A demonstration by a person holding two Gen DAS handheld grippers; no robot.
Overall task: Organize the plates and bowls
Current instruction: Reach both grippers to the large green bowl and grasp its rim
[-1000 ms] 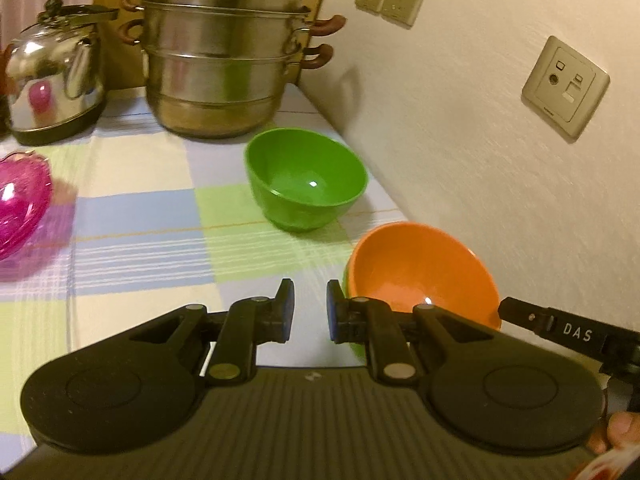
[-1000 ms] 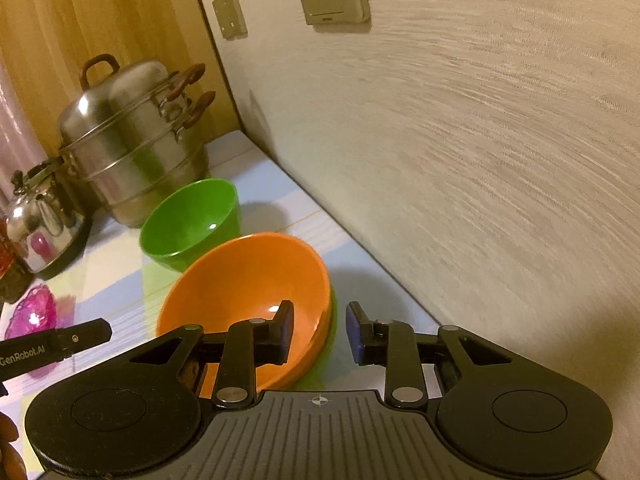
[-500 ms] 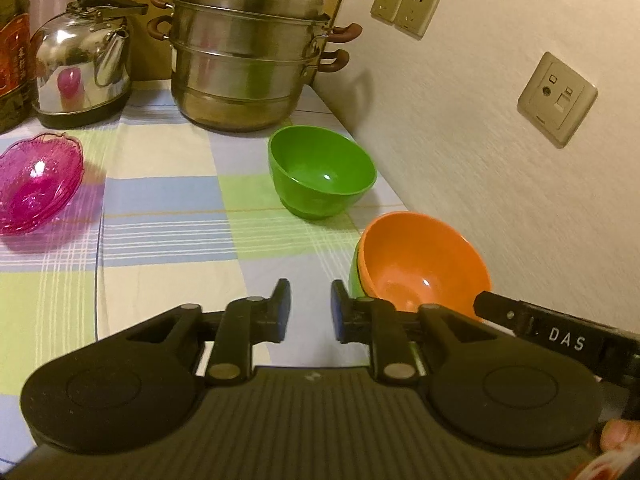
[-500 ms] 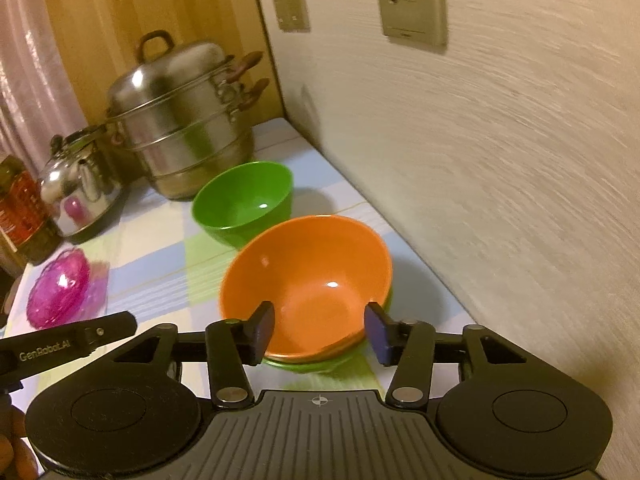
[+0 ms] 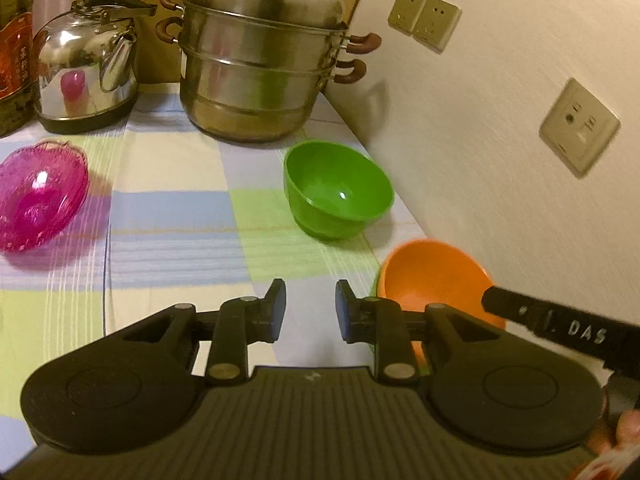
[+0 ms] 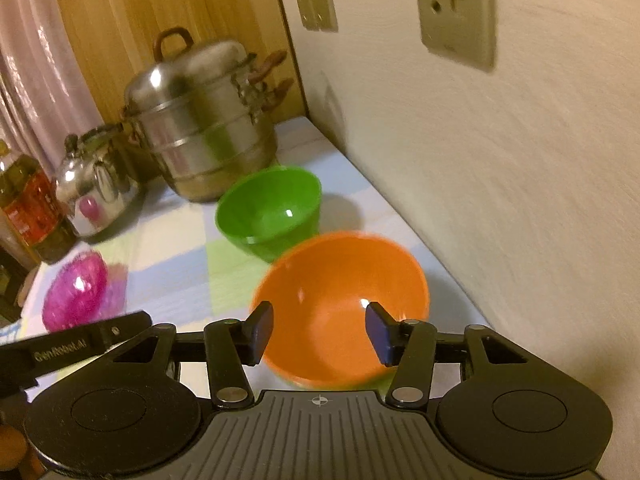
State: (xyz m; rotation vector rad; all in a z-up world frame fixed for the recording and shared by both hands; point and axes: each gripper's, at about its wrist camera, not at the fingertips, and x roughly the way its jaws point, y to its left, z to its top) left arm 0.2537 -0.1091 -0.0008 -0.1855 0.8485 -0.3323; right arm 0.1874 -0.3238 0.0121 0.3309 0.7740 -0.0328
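An orange bowl [image 6: 344,300] sits nested in a green bowl whose rim [image 6: 380,382] peeks out below it, close to the wall. It also shows in the left wrist view [image 5: 432,276]. A second green bowl [image 6: 270,210] [image 5: 338,190] stands alone farther back. A pink glass bowl [image 5: 38,196] [image 6: 76,290] lies at the left. My right gripper [image 6: 318,332] is open and empty, just in front of and above the orange bowl. My left gripper [image 5: 310,310] is open and empty over the checked cloth, left of the orange bowl.
A steel steamer pot [image 5: 260,64] and a steel kettle [image 5: 86,64] stand at the back. An oil bottle [image 6: 28,204] is at the far left. The wall [image 5: 500,100] with sockets runs along the table's right edge. The checked tablecloth [image 5: 172,220] covers the table.
My right gripper has opened wide and drawn back and up from the orange bowl. My left gripper has pulled back and opened a little; more of the table shows.
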